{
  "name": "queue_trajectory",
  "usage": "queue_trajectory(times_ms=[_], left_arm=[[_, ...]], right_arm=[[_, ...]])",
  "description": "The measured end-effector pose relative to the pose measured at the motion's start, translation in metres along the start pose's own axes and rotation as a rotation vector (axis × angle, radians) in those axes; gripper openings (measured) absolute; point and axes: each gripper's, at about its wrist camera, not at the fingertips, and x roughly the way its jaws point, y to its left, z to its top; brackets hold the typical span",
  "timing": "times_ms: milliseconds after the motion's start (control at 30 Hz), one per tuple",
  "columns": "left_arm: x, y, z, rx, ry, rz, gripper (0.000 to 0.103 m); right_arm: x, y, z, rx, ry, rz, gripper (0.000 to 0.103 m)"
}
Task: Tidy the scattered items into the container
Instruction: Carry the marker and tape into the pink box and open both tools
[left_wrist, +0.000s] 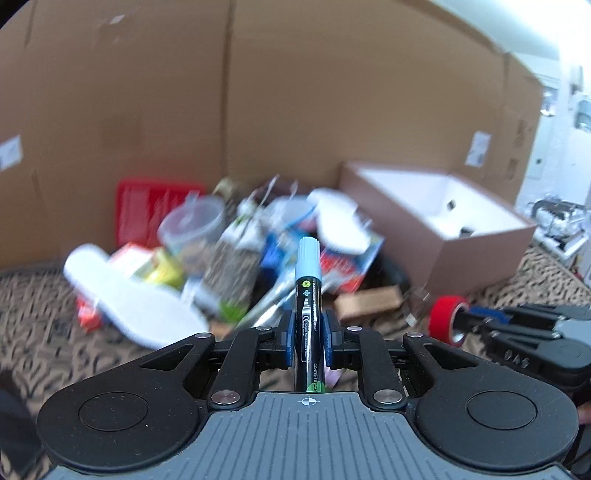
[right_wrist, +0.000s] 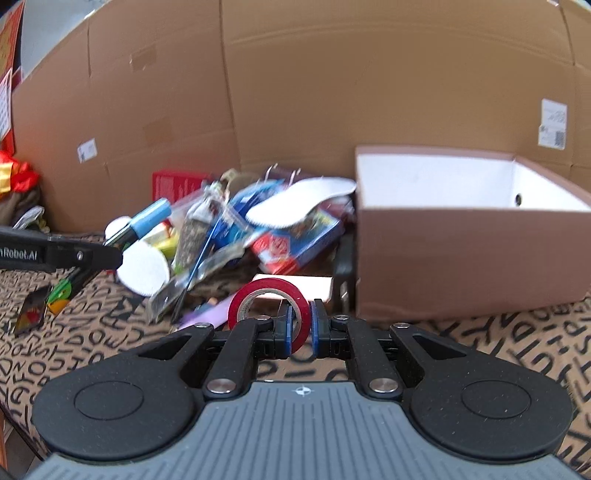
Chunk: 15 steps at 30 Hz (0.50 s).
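My left gripper (left_wrist: 308, 334) is shut on a black marker with a light-blue cap (left_wrist: 307, 295), held upright above the patterned cloth; it also shows in the right wrist view (right_wrist: 144, 222). My right gripper (right_wrist: 300, 326) is shut on a red tape roll (right_wrist: 269, 306), also seen in the left wrist view (left_wrist: 445, 319). The brown cardboard box with a white inside (left_wrist: 436, 221) stands open at the right (right_wrist: 469, 254), just beyond the right gripper. A blurred pile of scattered items (left_wrist: 229, 251) lies left of the box (right_wrist: 240, 229).
Tall cardboard walls (right_wrist: 295, 92) close off the back. White insoles (left_wrist: 136, 299) (right_wrist: 299, 201), a red tray (left_wrist: 155, 206), a clear plastic cup (left_wrist: 192, 229) and a blue-red packet (right_wrist: 295, 240) lie in the pile. A flat wooden block (left_wrist: 369, 301) lies near the box.
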Motion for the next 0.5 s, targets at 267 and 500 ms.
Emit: queue_trajectory(times_ms=[267, 500], left_arm=[[0.026, -0.044, 0.046, 0.066, -0.081, -0.100, 0.012], [0.061, -0.076, 0.078, 0.082, -0.090, -0.176, 0.012]], right_arm=[[-0.011, -0.026, 0.030, -0.008, -0.104, -0.074, 0.011], [-0.002, -0.063, 0.060, -0.013, -0.155, -0.168, 0.011]])
